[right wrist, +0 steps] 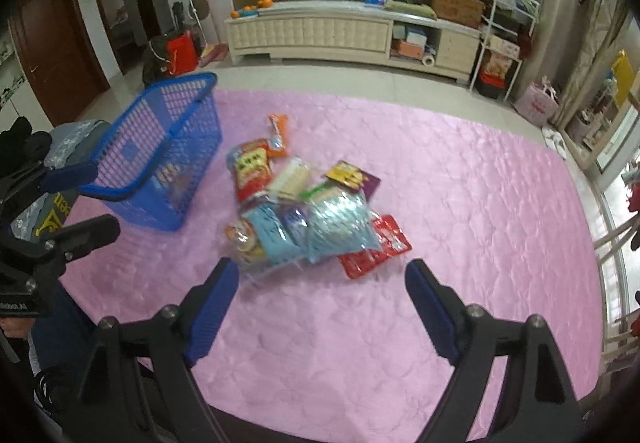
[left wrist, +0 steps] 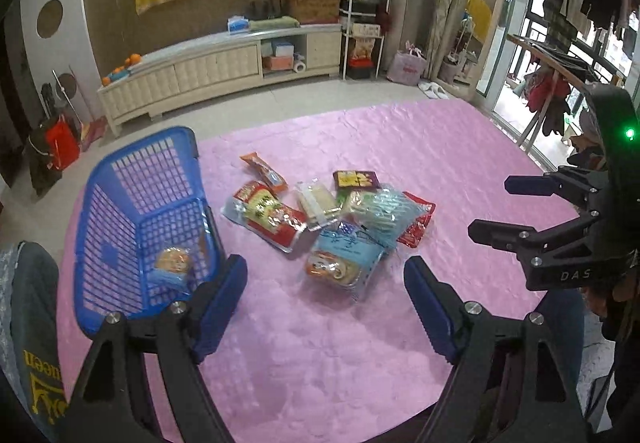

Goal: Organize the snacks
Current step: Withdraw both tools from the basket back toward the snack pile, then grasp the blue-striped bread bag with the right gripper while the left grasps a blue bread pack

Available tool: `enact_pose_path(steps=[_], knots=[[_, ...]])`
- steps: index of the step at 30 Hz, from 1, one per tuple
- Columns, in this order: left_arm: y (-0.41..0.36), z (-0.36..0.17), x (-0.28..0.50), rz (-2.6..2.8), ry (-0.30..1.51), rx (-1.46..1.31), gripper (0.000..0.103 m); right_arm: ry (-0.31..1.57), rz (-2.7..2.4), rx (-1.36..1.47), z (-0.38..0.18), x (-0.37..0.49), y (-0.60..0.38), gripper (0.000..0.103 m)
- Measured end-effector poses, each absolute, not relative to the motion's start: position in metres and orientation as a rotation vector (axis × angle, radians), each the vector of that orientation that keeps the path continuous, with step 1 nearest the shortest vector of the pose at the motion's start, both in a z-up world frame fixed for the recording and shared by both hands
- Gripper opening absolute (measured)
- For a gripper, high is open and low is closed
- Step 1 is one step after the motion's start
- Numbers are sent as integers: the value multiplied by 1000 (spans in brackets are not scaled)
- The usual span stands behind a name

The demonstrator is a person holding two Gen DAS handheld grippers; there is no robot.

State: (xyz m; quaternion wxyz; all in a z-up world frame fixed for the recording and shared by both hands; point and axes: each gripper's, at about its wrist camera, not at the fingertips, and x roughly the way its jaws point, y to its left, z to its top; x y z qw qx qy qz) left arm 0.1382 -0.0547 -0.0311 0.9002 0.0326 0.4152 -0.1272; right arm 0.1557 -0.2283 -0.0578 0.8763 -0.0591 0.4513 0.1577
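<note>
A blue plastic basket (left wrist: pixel 132 219) stands at the left of the pink mat (left wrist: pixel 320 343); one round snack pack (left wrist: pixel 173 263) lies inside it. A pile of several snack packets (left wrist: pixel 328 219) lies mid-mat, to the right of the basket. My left gripper (left wrist: pixel 325 275) is open and empty, just in front of the pile, its left finger near the basket's corner. My right gripper (right wrist: pixel 322 279) is open and empty, just short of the pile (right wrist: pixel 304 211). The basket also shows in the right wrist view (right wrist: pixel 160 159). Each gripper shows in the other's view, the right (left wrist: pixel 494 209) and the left (right wrist: pixel 82 199).
The mat (right wrist: pixel 440 243) lies on a tiled floor. A low cream cabinet (left wrist: pixel 216 71) runs along the back wall, with a white shelf rack (left wrist: pixel 362 27) beside it. A mirror and a drying rack with clothes (left wrist: pixel 560 91) stand at the right.
</note>
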Motion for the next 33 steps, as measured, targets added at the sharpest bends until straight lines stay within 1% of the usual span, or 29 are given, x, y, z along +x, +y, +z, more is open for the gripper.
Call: enact_pose_path(steps=[9, 15, 25, 31, 32, 33], knots=[[-70, -76, 152, -240, 939, 27, 79, 1041, 334, -131, -114, 181, -242, 88], [-74, -103, 173, -227, 1002, 35, 79, 1072, 349, -140, -133, 203, -238, 88], [-69, -130, 199, -201, 1068, 12, 79, 1106, 377, -190, -165, 248, -215, 88], [-68, -133, 202, -200, 1067, 40, 79, 1101, 364, -206, -176, 258, -208, 88], [-67, -134, 203, -195, 1071, 42, 79, 1092, 371, -205, -176, 258, -208, 86], [-66, -134, 204, -193, 1073, 39, 79, 1075, 381, -206, -176, 257, -208, 81]])
